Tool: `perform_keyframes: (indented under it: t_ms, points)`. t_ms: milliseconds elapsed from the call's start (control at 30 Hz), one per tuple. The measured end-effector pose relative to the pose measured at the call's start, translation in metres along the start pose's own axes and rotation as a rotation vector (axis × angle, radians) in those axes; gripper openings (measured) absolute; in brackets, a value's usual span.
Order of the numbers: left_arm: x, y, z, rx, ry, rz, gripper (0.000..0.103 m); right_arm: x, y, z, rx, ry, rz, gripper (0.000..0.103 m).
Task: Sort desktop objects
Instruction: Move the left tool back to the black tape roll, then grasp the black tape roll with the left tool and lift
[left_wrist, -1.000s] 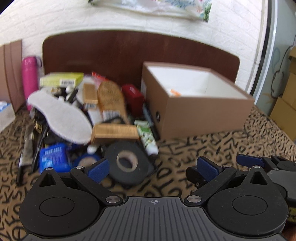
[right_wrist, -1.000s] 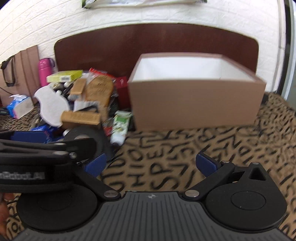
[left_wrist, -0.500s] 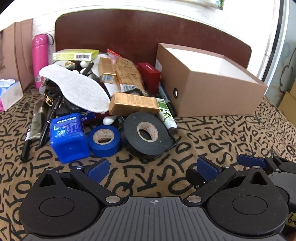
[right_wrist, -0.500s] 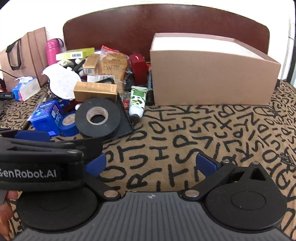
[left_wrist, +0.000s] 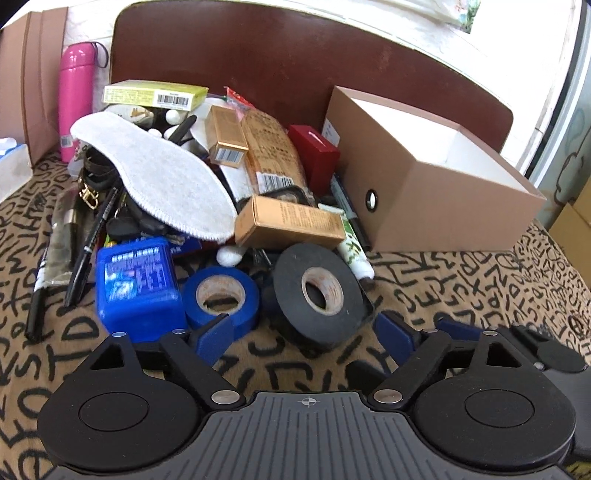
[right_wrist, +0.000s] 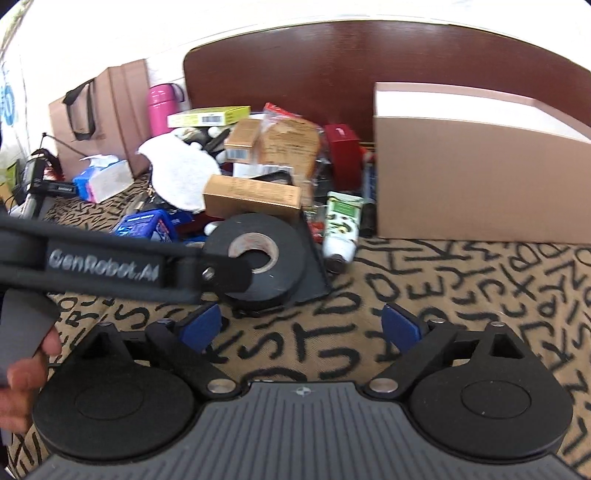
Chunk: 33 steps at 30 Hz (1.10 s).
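The left claw (left_wrist: 303, 338) hangs low over the bench (left_wrist: 461, 280), which is covered in a tan cloth printed with black letters. Its blue-padded fingers are spread wide and grip nothing. Just ahead of them lies a large roll of black tape (left_wrist: 319, 293) with a pale cardboard core, flat on a dark square piece. Touching the left fingertip is a smaller roll of blue tape (left_wrist: 221, 295), and left of that stands a blue plastic box (left_wrist: 138, 284) with a printed label.

Behind the rolls the pile rises: a gold-brown carton (left_wrist: 290, 223) lying on its side, a white fleecy insole (left_wrist: 155, 173), a red box (left_wrist: 314, 155), a yellow-green box (left_wrist: 155, 95) with a barcode, black marker pens (left_wrist: 88, 243) and a white-and-green tube (left_wrist: 354, 251). A pink flask (left_wrist: 75, 103) stands at the far left. To the right of the pile sits an open brown cardboard box (left_wrist: 443, 206) with a white inside — its near wall has a round finger hole.

The right claw (right_wrist: 301, 330) is also spread and holds nothing, hovering over bare printed cloth. In its view the left tool's black arm crosses in front of the black tape roll, and a hand (right_wrist: 22, 376) grips a grey handle at the left edge.
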<state>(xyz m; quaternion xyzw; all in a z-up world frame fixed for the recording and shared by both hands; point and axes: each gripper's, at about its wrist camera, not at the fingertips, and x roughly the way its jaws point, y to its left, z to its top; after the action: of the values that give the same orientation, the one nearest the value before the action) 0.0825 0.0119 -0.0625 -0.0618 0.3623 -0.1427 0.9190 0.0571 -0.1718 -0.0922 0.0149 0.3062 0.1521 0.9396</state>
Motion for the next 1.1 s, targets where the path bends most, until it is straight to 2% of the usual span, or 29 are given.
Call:
perform_keyframes:
  t_ms: [100, 300, 667, 833, 1000, 1100]
  points:
    - [0.005, 0.002, 0.006, 0.004, 0.006, -0.015, 0.083, 0.008, 0.004, 0.004, -0.017, -0.004, 0.032, 0.088]
    - [0.018, 0.004, 0.015, 0.004, 0.027, -0.038, 0.079, 0.022, 0.009, 0.011, -0.045, -0.003, 0.068, 0.080]
    - [0.033, 0.010, 0.023, -0.009, 0.055, -0.067, 0.072, 0.038, 0.015, 0.017, -0.059, 0.002, 0.114, 0.080]
    - [0.035, 0.011, 0.025, 0.016, 0.060, -0.051, 0.060, 0.044, 0.015, 0.019, -0.041, 0.008, 0.116, 0.080]
    - [0.038, 0.012, 0.027, 0.026, 0.063, -0.054, 0.060, 0.046, 0.014, 0.019, -0.024, 0.008, 0.120, 0.080]
    - [0.036, 0.008, 0.027, 0.064, 0.071, -0.029, 0.052, 0.043, 0.015, 0.019, -0.019, 0.012, 0.110, 0.080]
